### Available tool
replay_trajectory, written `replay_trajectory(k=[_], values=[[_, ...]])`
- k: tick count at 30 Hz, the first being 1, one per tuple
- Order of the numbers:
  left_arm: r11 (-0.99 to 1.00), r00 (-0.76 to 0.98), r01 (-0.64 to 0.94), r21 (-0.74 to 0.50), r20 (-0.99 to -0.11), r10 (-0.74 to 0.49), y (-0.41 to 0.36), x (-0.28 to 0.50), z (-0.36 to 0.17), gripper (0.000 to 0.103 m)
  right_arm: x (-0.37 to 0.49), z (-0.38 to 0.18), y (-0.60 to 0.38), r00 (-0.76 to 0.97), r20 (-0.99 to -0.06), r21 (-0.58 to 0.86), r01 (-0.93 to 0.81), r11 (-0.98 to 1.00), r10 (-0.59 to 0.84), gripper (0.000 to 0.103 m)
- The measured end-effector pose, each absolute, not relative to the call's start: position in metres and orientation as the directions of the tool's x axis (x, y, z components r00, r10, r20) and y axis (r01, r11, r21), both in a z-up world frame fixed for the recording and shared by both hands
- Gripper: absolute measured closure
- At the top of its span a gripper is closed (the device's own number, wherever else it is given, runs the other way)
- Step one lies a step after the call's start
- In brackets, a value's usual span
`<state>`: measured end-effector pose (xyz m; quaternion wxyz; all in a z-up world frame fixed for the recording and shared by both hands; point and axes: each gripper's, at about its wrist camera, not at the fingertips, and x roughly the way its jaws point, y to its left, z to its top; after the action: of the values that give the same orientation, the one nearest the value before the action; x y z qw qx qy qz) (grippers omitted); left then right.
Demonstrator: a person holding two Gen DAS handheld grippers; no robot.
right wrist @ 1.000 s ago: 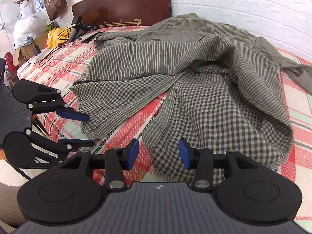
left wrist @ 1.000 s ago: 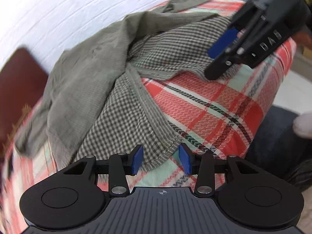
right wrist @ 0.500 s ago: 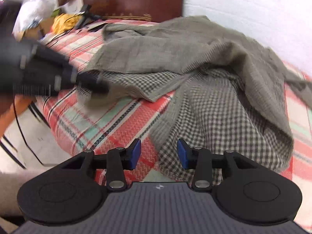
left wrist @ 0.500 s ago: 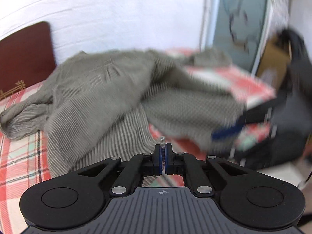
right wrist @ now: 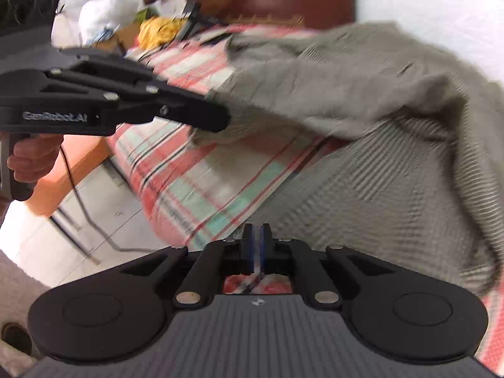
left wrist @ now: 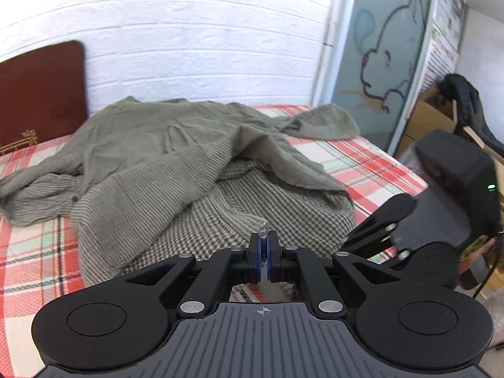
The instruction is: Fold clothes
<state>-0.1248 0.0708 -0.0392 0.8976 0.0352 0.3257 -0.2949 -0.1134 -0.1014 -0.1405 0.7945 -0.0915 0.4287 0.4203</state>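
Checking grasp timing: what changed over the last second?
Both grippers' jaws went from open to shut on the shirt's near hem: left gripper first, right gripper just now. The left has lifted its edge clear of the plaid bedspread. The rest of the shirt stays heaped on the bed.

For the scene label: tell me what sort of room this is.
Most likely a bedroom. A bed with a red plaid sheet stands against a white brick wall, with a dark wooden headboard at one end. A grey-green shirt lies spread on the bed.
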Motion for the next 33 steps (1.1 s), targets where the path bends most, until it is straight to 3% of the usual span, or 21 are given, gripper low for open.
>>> replay_trajectory(k=[6, 11, 13, 14, 18, 20, 21, 25, 26, 27, 33], values=[[0.792, 0.532, 0.596, -0.132, -0.674, -0.512, 0.052, -0.125, -0.064, 0.103, -0.118, -0.148, -0.102, 0.264, -0.766, 0.231, -0.737, 0.635, 0.586, 0.1], [0.77, 0.491, 0.636, -0.055, -0.741, -0.458, 0.032, -0.125, -0.091, 0.101, -0.123, -0.142, -0.127, 0.309, -0.768, 0.227, -0.688, 0.69, 0.561, 0.098], [0.757, 0.485, 0.654, -0.008, -0.763, -0.427, 0.026, -0.127, -0.101, 0.096, -0.122, -0.14, -0.141, 0.333, -0.76, 0.247, -0.647, 0.721, 0.558, 0.098], [0.751, 0.484, 0.66, 0.005, -0.768, -0.42, 0.024, -0.128, -0.105, 0.081, -0.122, -0.138, -0.148, 0.345, -0.756, 0.257, -0.626, 0.736, 0.557, 0.097], [0.733, 0.47, 0.679, 0.023, -0.781, -0.412, 0.022, -0.132, -0.113, 0.072, -0.118, -0.129, -0.181, 0.414, -0.726, 0.316, -0.508, 0.801, 0.549, 0.091], [0.73, 0.454, 0.684, 0.002, -0.784, -0.423, 0.024, -0.132, -0.11, 0.058, -0.115, -0.126, -0.203, 0.471, -0.706, 0.34, -0.43, 0.837, 0.529, 0.087], [0.729, 0.445, 0.685, -0.009, -0.787, -0.428, 0.027, -0.132, -0.108, 0.056, -0.113, -0.124, -0.214, 0.504, -0.697, 0.346, -0.388, 0.855, 0.51, 0.085], [0.752, 0.47, 0.659, -0.011, -0.774, -0.423, 0.039, -0.131, -0.092, 0.053, -0.104, -0.12, -0.247, 0.624, -0.674, 0.332, -0.223, 0.917, 0.395, 0.08], [0.763, 0.49, 0.647, -0.005, -0.763, -0.421, 0.041, -0.13, -0.087, 0.052, -0.101, -0.122, -0.253, 0.649, -0.672, 0.313, -0.187, 0.931, 0.356, 0.073], [0.774, 0.515, 0.634, 0.0, -0.746, -0.421, 0.042, -0.128, -0.08, 0.051, -0.098, -0.123, -0.257, 0.667, -0.671, 0.292, -0.167, 0.942, 0.326, 0.066], [0.818, 0.645, 0.572, 0.062, -0.65, -0.402, 0.011, -0.102, -0.063, 0.047, -0.081, -0.143, -0.258, 0.695, -0.677, 0.204, -0.139, 0.969, 0.242, 0.056]])
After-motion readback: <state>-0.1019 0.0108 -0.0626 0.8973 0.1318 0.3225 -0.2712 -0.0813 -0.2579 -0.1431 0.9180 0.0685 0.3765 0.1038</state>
